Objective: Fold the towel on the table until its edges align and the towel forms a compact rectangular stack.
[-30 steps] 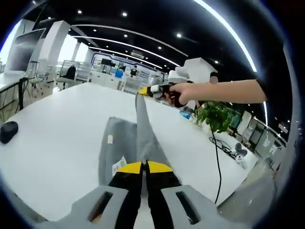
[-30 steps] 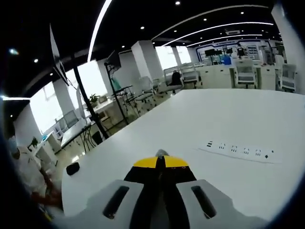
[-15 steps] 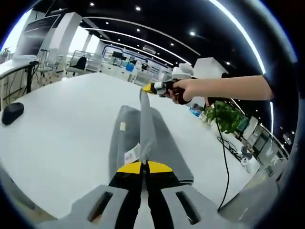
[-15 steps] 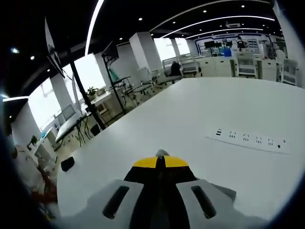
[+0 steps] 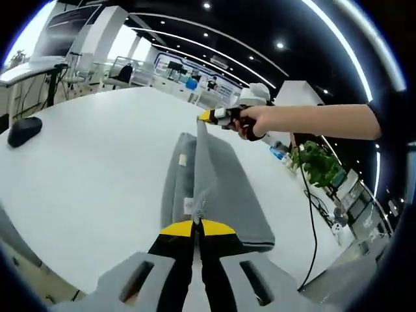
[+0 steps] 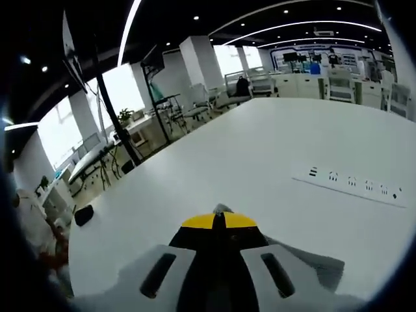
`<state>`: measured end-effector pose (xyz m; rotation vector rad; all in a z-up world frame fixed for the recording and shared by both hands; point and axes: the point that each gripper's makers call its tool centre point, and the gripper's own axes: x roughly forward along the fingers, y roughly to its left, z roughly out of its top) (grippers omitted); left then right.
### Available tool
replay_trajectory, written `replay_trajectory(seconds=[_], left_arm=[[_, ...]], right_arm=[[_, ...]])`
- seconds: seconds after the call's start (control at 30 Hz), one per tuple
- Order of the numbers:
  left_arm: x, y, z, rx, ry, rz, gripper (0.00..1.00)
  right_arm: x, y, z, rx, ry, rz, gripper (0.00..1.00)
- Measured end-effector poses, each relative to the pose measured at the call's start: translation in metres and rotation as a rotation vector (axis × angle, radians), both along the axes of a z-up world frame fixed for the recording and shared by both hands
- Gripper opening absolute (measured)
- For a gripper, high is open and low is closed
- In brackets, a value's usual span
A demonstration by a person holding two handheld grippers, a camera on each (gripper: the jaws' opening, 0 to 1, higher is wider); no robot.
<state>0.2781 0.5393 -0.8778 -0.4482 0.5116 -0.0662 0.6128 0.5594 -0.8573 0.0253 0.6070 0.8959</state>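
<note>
on the white table point(image 5: 84, 175), the grey towel point(image 5: 227, 188) lies in a long strip, one edge lifted taut as a thin upright sheet. the left gripper point(image 5: 196, 223) has its jaws closed on the near corner; the right gripper point(image 5: 207, 117), held in a hand point(image 5: 255, 121) at the far end, pinches the other corner, with a bit of grey cloth at its tips in the right gripper view. judged step: a lengthwise fold, mid-carry. next calls for laying the raised edge across to meet the opposite edge, both ends moving together. a dark mouse point(image 5: 25, 130) sits well apart.
</note>
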Motion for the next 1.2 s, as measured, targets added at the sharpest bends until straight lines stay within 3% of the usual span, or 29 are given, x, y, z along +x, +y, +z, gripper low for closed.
replay_trajectory(seconds=[0.23, 0.43, 0.57, 0.83, 0.97, 1.2], left_arm=[[0.000, 0.005, -0.013, -0.055, 0.027, 0.051, 0.02], [-0.001, 0.005, -0.017, -0.052, 0.063, 0.055, 0.02], [-0.001, 0.004, -0.021, -0.048, 0.075, 0.052, 0.02], [-0.002, 0.004, -0.024, -0.069, 0.085, 0.062, 0.02], [-0.002, 0.006, -0.029, -0.114, 0.092, 0.088, 0.02], [-0.001, 0.005, -0.030, -0.057, 0.078, 0.026, 0.02]], right_arm=[[0.003, 0.002, -0.017, -0.035, -0.005, 0.007, 0.00], [0.002, 0.004, -0.029, -0.048, -0.019, 0.010, 0.00], [0.004, 0.006, -0.041, -0.022, 0.023, -0.019, 0.01], [0.000, 0.008, -0.044, -0.026, 0.012, -0.002, 0.01], [0.002, 0.010, -0.048, -0.025, 0.013, 0.000, 0.01], [0.000, 0.009, -0.050, -0.006, 0.002, -0.002, 0.01]])
